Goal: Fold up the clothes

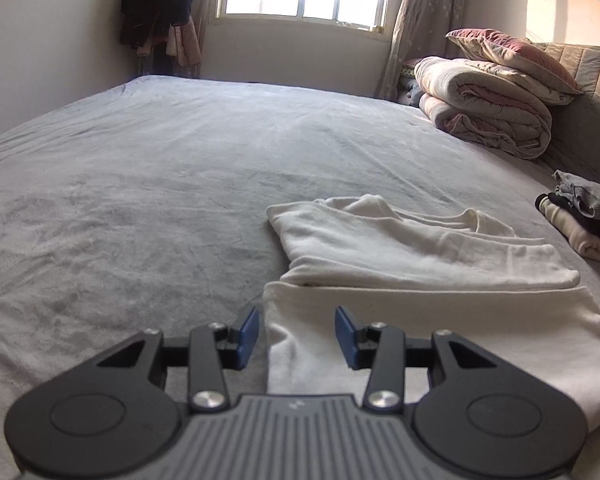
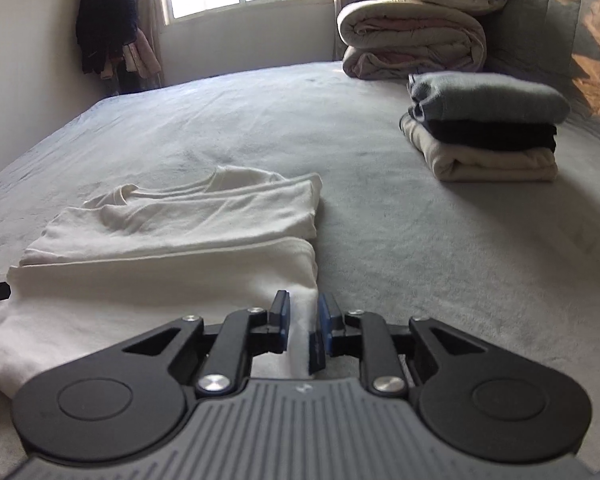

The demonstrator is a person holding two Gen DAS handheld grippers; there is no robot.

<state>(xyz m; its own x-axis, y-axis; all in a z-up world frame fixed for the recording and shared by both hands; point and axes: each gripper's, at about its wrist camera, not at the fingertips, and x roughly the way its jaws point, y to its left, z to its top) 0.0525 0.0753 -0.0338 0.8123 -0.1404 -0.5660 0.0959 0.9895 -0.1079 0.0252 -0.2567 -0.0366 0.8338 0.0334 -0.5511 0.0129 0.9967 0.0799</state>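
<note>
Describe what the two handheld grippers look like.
The left gripper and right gripper match: a grey ribbed body, black rounded side housings with circular caps, black linkage arms with silver screws, and blue pads on the fingers. No cables, hands or sleeves show.

Near edge of white shirt [image 1: 440,320] hidden under left gripper [image 1: 296,334] body. Folded clothes stack [image 1: 588,224] cut off at right edge. Dark hanging garments [image 2: 106,20] too dim to identify.

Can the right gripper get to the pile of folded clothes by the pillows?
Probably yes. Only bare grey bedsheet lies between the right gripper and the folded pile; nothing blocks the way. Its jaws stand slightly apart around the white shirt's edge, so it must leave that first.
</note>
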